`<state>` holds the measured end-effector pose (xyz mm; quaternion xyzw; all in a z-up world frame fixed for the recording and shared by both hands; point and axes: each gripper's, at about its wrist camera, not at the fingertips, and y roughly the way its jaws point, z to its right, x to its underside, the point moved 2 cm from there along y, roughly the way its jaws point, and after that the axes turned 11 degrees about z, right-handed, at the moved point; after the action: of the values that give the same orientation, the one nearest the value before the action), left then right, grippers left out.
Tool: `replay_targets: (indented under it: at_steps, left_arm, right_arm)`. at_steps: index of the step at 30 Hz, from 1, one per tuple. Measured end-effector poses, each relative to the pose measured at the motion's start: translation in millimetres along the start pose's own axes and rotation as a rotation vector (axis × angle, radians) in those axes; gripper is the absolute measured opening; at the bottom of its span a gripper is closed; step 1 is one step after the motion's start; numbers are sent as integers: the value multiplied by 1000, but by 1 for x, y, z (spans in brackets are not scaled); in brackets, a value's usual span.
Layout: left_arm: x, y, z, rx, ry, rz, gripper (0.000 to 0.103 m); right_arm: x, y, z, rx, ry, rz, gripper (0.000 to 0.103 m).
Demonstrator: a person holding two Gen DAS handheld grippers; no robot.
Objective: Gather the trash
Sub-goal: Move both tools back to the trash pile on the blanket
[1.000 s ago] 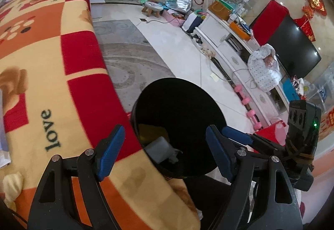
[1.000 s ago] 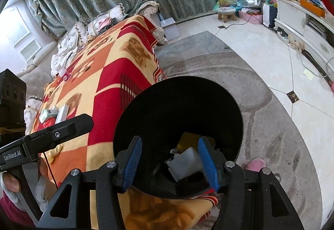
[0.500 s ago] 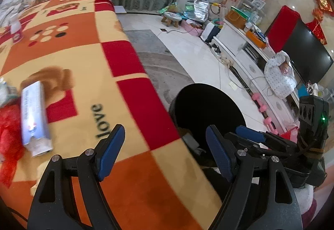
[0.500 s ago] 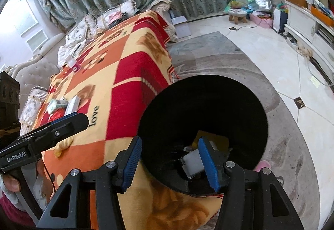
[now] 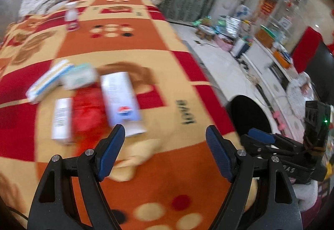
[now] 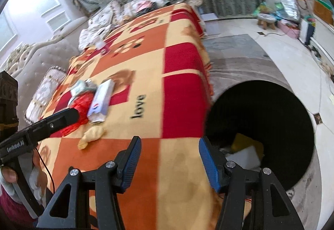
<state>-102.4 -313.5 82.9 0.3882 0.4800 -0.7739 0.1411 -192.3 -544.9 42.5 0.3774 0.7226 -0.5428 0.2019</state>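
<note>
Several boxes (image 5: 120, 97) | red wrapper (image 5: 88, 113) | blurred, on blanket (image 5: 167, 167)

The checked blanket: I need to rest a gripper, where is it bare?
The checked blanket lies bare between the "love" lettering and the black round bin. It is crowded around the white-blue carton and red crumpled wrapper.

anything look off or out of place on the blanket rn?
Yes: a loose heap of litter on the patterned blanket. A white-and-blue carton lies flat across crumpled red wrapping, with more small boxes alongside. Nothing looks spilled. The black bin already holds some scraps. Both grippers are empty.
</note>
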Motion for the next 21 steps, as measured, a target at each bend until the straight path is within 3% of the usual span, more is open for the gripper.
replay_targets:
  at_steps: [11,18,20,21]
  left_arm:
    - [10,-11,-126,-221,-70,-14,79]
    - [6,27,-143,-214,-74,-55,79]
    - [5,38,-144,-215,-72,-69,72]
    - [5,41,-145,-213,-70,-77,55]
  right_arm:
    - [3,41,-69,-99,-90,-62,55]
    - [1,63,-106,-146,-145,-85,55]
    - [-1,68,-113,-156,-149,-89,55]
    - [-2,70,-116,-161,-148,-92,55]
